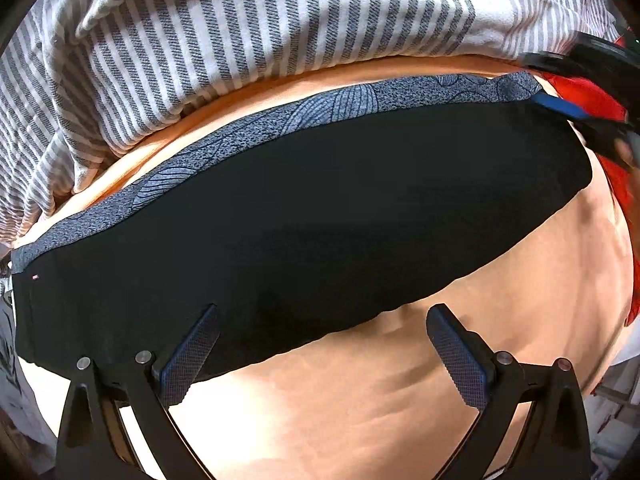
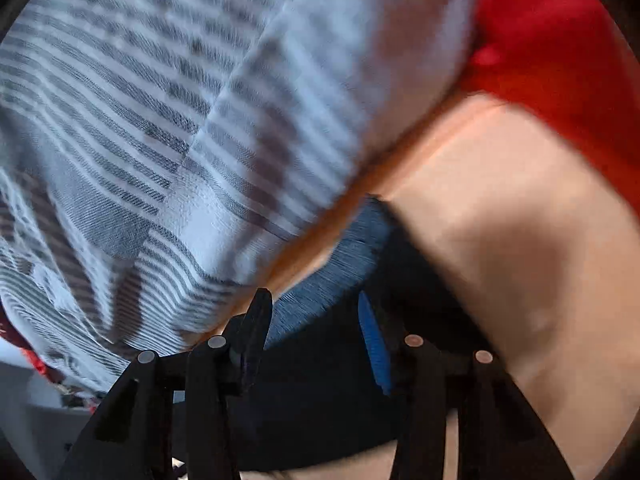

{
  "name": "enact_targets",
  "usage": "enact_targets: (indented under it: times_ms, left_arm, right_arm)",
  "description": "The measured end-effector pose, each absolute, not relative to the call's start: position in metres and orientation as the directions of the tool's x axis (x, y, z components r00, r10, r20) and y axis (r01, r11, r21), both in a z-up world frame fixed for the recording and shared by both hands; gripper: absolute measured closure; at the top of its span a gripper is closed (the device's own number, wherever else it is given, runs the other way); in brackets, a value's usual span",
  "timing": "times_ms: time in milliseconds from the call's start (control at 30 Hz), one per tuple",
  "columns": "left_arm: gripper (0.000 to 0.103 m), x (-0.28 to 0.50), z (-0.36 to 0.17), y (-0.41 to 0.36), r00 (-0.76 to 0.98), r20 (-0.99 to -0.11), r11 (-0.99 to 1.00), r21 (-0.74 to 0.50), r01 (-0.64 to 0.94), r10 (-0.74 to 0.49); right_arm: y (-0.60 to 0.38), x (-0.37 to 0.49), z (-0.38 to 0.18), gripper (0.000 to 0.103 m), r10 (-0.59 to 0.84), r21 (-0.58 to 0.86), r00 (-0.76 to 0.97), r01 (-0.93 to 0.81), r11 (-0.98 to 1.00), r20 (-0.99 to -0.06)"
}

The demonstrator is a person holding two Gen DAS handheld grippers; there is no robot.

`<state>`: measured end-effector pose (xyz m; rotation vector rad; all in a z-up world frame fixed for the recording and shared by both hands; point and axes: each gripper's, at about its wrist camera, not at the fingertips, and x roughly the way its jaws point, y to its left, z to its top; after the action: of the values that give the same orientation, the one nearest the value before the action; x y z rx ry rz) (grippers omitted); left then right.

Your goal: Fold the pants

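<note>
Two tools: we see the left tool (image 1: pixel 320 360) low in its own view and the right tool (image 2: pixel 316 340) low in its own.
Pants: we find the black pants (image 1: pixel 312 216) folded into a long band on the peach sheet (image 1: pixel 520 300), their grey patterned waistband (image 1: pixel 256 132) along the far edge.
Left tool pose: we read it as pointing straight down at the pants' near edge, one finger (image 1: pixel 192 360) over the black cloth and the other over the sheet just beside the pants.
Left tool state: we see its jaws spread wide, nothing pinched between them.
Right tool pose: we see it tilted downward at the pants' waistband end; the view is blurred.
Right tool state: jaws partly apart with black cloth and waistband in the gap; we cannot tell whether the pads press on them.
Striped blanket (image 1: pixel 280 20): bunched beyond the pants' waistband.
Red cloth (image 2: pixel 552 40): past the pants' end by the right tool.
</note>
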<state>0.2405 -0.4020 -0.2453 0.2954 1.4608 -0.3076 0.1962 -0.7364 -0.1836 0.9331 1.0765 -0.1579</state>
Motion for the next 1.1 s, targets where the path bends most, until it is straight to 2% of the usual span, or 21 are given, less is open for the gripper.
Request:
enact_targets:
  times_ms: [100, 167, 267, 433, 600, 800, 1100]
  left_arm:
    - [0.000, 0.243, -0.248, -0.405, 0.083, -0.996, 0.927, 0.015, 0.375, -0.017]
    - [0.000, 0.246, -0.250, -0.404, 0.081, -0.997, 0.931, 0.016, 0.364, -0.014]
    - [0.000, 0.252, -0.250, -0.403, 0.090, -0.996, 0.938, 0.024, 0.347, -0.008]
    - [0.000, 0.263, -0.236, -0.407, 0.154, -0.988, 0.949, 0.025, 0.315, -0.025]
    - [0.000, 0.275, -0.237, -0.420, 0.179, -0.984, 0.956, 0.037, 0.290, -0.016]
    - [0.000, 0.274, -0.243, -0.429, 0.177, -0.984, 0.957, 0.054, 0.285, 0.003]
    - [0.000, 0.290, -0.239, -0.418, 0.229, -0.973, 0.979, 0.070, 0.191, 0.025]
  right_arm:
    - [-0.738, 0.213, -0.201, 0.056, 0.241, 0.471, 0.439, 0.550, 0.689, -0.866]
    - [-0.748, 0.207, -0.198, 0.056, 0.226, 0.488, 0.472, 0.561, 0.668, -0.852]
    - [-0.766, 0.189, -0.179, 0.051, 0.148, 0.472, 0.506, 0.603, 0.643, -0.849]
    - [-0.790, 0.134, -0.163, 0.050, 0.296, 0.658, 0.599, 0.578, 0.483, -0.744]
    - [-0.779, 0.065, -0.183, 0.048, 0.394, 0.773, 0.666, 0.562, 0.295, -0.634]
    - [-0.760, 0.064, -0.222, 0.048, 0.435, 0.771, 0.641, 0.571, 0.280, -0.632]
    - [-0.761, 0.102, -0.228, 0.043, 0.437, 0.816, 0.691, 0.512, 0.267, -0.576]
